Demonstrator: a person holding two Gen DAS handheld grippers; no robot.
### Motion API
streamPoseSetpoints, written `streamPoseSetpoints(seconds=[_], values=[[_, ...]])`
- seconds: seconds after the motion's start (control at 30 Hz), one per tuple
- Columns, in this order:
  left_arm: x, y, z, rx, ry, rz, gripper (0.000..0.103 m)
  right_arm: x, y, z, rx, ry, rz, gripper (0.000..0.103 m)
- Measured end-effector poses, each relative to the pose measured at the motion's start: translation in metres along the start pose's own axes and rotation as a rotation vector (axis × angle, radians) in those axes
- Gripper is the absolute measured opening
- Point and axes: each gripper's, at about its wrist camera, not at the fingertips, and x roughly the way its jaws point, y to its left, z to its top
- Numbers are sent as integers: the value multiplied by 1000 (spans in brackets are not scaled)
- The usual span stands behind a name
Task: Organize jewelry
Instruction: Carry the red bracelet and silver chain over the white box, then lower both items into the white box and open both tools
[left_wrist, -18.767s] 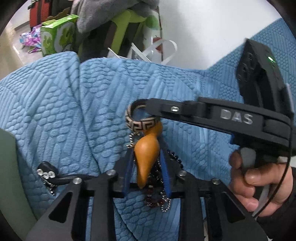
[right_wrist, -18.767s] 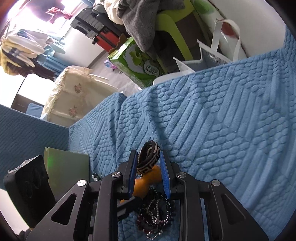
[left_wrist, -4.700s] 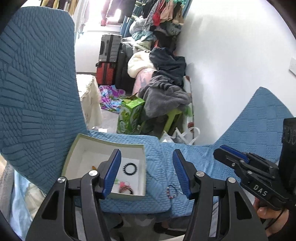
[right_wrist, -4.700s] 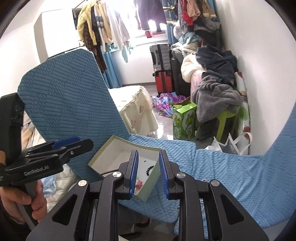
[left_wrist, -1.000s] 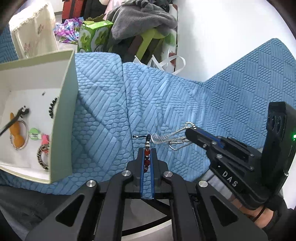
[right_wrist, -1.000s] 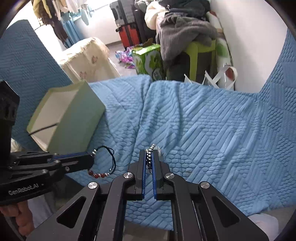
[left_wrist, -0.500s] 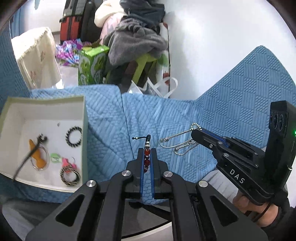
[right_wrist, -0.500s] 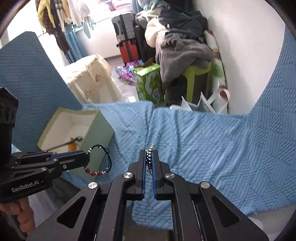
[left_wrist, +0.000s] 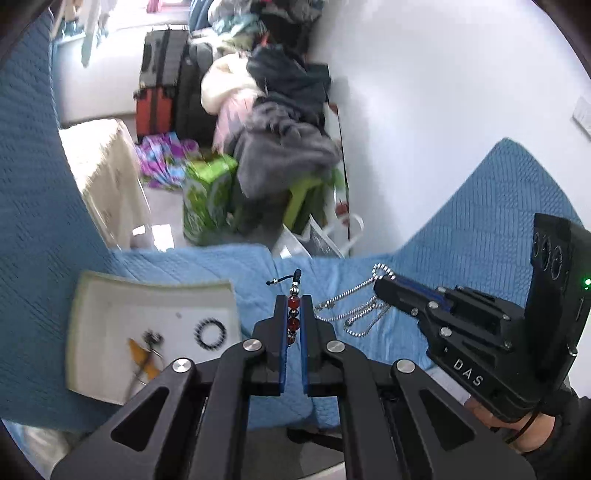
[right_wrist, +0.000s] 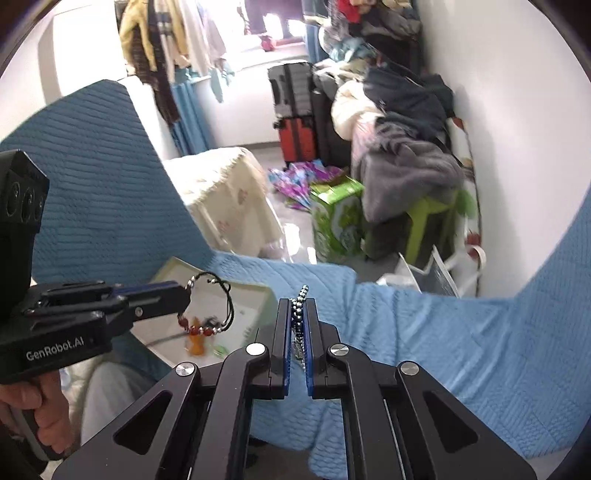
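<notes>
My left gripper (left_wrist: 294, 306) is shut on a red bead bracelet (left_wrist: 293, 314) with a black cord; it also shows in the right wrist view (right_wrist: 207, 314), hanging in the air over the box. My right gripper (right_wrist: 299, 306) is shut on a silver bead chain (right_wrist: 298, 321), which dangles from it in the left wrist view (left_wrist: 351, 306). The open white box (left_wrist: 79, 332) lies on the blue cover at lower left and holds a black bead bracelet (left_wrist: 210, 332) and an orange piece (left_wrist: 138, 356). Both grippers are raised above the cover.
The blue quilted cover (left_wrist: 343, 266) spreads below and rises at both sides. Beyond it are a green carton (left_wrist: 208, 199), a green stool with piled clothes (left_wrist: 284, 155), suitcases (left_wrist: 173, 96), a white bag (left_wrist: 317, 236) and a cream-covered table (right_wrist: 229, 192).
Both grippers have risen and pulled back, each still holding its piece. The box now appears smaller and farther below, and more of the room shows.
</notes>
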Motion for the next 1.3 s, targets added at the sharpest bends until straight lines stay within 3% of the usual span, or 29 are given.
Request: streamPoseSetpoints(seconds=[0.2, 0.43, 0.7, 1.3], values=[[-27, 32, 9, -17, -64, 39, 5, -2, 39, 20, -56, -34, 39, 4], [-23, 70, -3, -66, -57, 81, 5, 25, 73, 20, -87, -8, 75, 4], [18, 106, -27, -99, 34, 126, 5, 85, 93, -6, -98, 122, 88, 4], [97, 150, -55, -112, 200, 147, 5, 183, 83, -55, -47, 328, 41, 5]])
